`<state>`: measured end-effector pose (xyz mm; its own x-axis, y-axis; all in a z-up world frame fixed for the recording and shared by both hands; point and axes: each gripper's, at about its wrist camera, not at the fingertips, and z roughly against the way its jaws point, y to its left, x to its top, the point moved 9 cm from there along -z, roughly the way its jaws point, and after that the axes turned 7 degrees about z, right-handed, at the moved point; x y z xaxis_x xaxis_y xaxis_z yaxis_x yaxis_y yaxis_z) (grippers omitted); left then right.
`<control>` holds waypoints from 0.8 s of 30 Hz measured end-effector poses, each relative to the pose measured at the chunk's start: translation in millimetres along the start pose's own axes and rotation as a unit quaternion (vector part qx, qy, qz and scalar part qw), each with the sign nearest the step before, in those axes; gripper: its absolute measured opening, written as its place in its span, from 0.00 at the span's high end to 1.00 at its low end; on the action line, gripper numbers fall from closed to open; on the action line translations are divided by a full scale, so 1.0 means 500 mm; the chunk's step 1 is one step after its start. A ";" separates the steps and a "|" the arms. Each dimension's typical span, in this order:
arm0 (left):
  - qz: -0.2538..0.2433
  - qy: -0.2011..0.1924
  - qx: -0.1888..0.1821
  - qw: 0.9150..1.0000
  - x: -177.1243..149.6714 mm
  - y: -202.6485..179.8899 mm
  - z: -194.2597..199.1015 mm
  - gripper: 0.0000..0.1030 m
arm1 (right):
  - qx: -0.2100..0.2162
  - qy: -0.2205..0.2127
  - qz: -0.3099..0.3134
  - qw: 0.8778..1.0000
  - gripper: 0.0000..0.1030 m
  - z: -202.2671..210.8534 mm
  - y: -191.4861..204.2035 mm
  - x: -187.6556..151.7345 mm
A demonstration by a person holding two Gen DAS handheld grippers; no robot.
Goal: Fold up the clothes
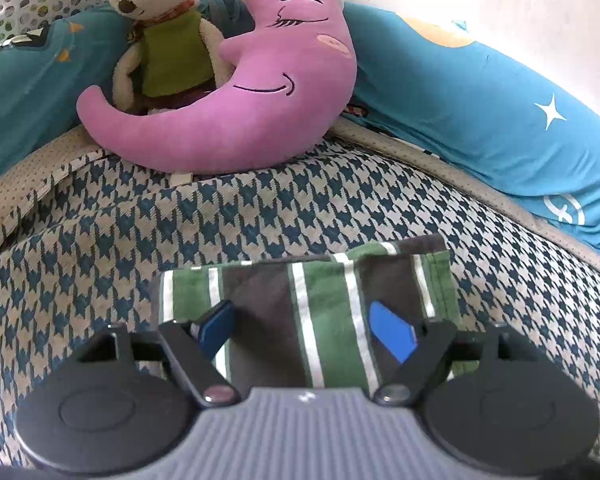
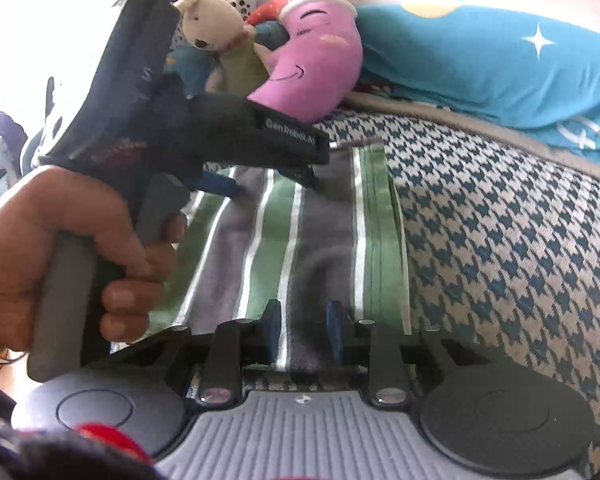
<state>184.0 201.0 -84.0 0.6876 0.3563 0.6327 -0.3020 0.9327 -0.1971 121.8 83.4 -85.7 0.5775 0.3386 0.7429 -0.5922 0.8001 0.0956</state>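
Cloth (image 1: 300,312) lay folded at the bottom middle on the bed (image 1: 100,240). Left gripper (image 1: 306,330) was spread wide over it. Right gripper (image 2: 305,330) was partly apart, its base hiding the cloth's near edge.

The striped cloth (image 1: 312,312) is soft and matt, with small wrinkles. The bed cover (image 1: 100,240) looks like rough woven cloth. The moon pillow (image 1: 228,120) is smooth plush. The fingers (image 1: 392,336) are shiny blue plastic on matt black plastic arms.
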 end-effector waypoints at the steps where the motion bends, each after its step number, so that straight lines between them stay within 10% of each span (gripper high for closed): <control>1: -0.001 0.001 0.001 1.000 0.001 0.000 -0.003 0.24 | 0.000 0.002 -0.001 1.000 0.75 -0.005 -0.001 -0.001; 24: -0.019 0.022 0.013 0.999 0.019 -0.009 -0.063 0.10 | 0.010 0.007 -0.021 1.000 0.72 -0.014 0.002 -0.008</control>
<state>212.7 202.1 -100.8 0.7271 0.3241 0.6053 -0.2928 0.9438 -0.1535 123.0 86.4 -93.2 0.6091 0.3125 0.7289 -0.5785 0.8038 0.1388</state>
